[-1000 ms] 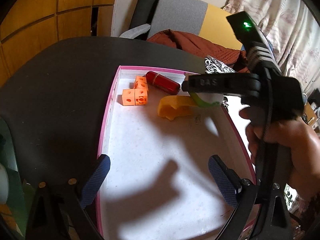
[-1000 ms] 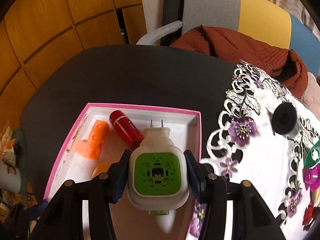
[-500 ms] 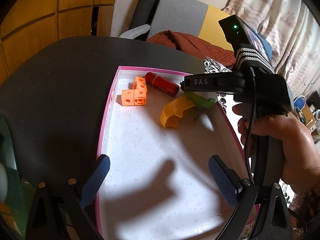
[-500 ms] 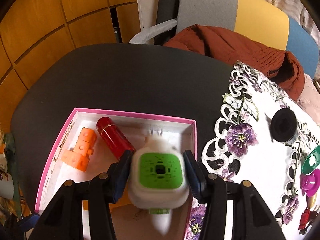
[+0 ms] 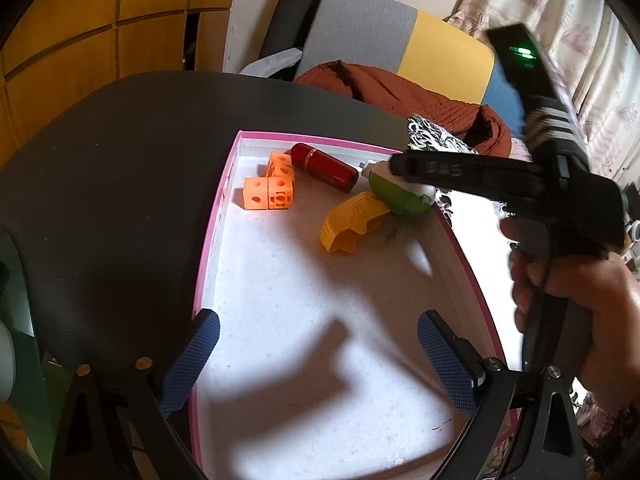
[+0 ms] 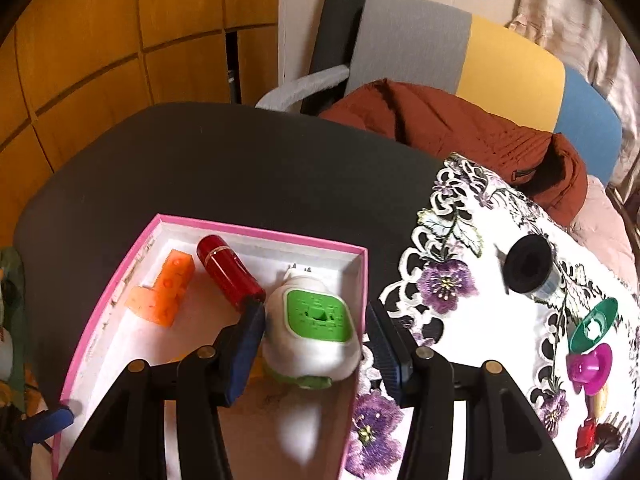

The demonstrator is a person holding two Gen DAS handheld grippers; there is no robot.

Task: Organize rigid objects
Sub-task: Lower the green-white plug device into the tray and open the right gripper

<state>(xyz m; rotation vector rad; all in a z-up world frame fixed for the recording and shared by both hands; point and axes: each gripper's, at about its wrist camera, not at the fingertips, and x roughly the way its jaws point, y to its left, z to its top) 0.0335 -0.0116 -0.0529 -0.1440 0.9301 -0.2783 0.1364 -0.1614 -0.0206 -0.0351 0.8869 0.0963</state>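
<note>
My right gripper (image 6: 316, 324) seemed to stand loose around the plug (image 6: 308, 346) by the box (image 6: 256, 233)'s right wall; a crooked lift could snag it and tip it out.

The left gripper (image 5: 316, 354) hangs open over the near end of a pink box (image 5: 218, 216), where orange blocks (image 5: 270, 188), a red tube (image 5: 324, 167), a yellow piece (image 5: 350, 220) and a green and white plug-in thing (image 5: 394, 196) lie, under the right gripper (image 5: 400, 168).
</note>
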